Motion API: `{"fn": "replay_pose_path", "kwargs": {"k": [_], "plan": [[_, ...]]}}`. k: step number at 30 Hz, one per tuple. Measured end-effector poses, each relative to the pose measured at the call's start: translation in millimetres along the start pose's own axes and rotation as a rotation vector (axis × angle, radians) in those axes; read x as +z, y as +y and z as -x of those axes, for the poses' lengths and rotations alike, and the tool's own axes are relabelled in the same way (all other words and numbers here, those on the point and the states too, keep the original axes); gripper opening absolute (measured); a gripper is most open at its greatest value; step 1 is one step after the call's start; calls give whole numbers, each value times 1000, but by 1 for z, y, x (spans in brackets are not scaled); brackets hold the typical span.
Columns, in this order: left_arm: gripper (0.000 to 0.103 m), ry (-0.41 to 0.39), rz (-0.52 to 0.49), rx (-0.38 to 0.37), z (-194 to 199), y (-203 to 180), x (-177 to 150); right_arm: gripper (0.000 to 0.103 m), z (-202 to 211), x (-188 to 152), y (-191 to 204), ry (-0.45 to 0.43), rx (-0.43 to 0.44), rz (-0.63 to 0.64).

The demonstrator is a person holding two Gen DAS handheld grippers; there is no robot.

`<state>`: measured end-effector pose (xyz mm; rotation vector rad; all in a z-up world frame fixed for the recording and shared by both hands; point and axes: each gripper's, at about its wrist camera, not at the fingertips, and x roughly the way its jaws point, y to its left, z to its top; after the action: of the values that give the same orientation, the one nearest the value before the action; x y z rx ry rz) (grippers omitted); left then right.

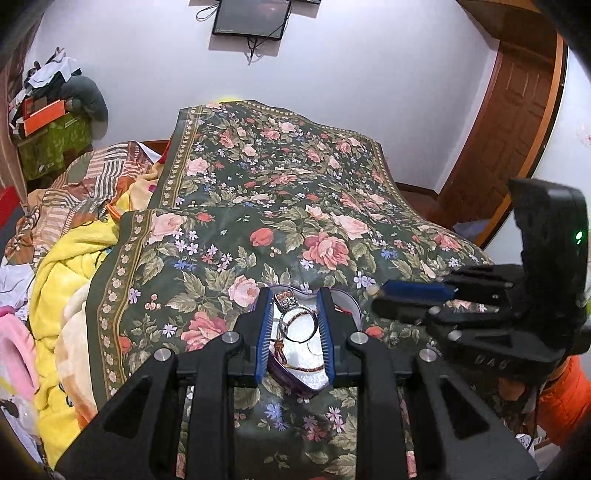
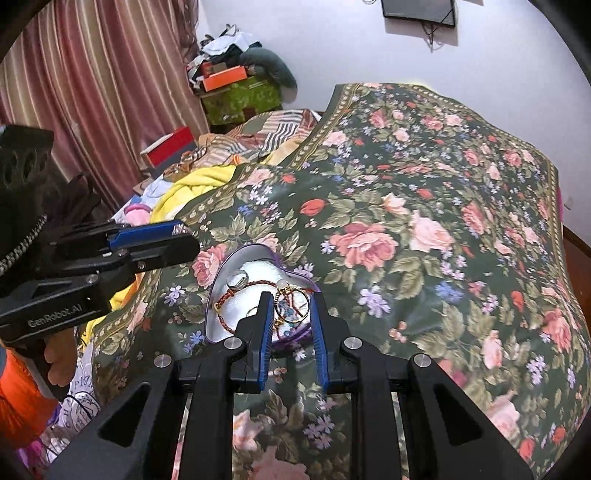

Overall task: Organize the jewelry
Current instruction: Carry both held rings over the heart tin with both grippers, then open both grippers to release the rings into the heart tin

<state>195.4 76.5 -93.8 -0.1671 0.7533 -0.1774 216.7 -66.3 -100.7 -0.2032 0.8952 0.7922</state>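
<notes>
We see a heart-shaped tin (image 2: 221, 295) of rings and bracelets on the flowered bedspread (image 2: 424, 221) in a cluttered bedroom, with the left gripper (image 1: 295, 295) and right gripper (image 2: 291, 299) both slightly apart, gripping nothing.

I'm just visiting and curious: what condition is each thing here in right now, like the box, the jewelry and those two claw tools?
Heart-shaped tin: open, no lid on, resting on the bedspread.
Rings and bracelets: lying loose inside the tin.
Left gripper: partly open, holding nothing.
Right gripper: partly open, holding nothing.
Wall screen: dark.
Floral bedspread: spread over the bed.
</notes>
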Motion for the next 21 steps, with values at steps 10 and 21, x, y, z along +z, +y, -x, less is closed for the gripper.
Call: {"fn": "replay_pose_path", "kwargs": {"k": [10,21], "plan": [[23,33,5,-22,-20,2,1,18,-28,1,3,61,1,11],[23,82,14,-35,-42,2,-2,18,-37,1,7,81,7,38]]}}
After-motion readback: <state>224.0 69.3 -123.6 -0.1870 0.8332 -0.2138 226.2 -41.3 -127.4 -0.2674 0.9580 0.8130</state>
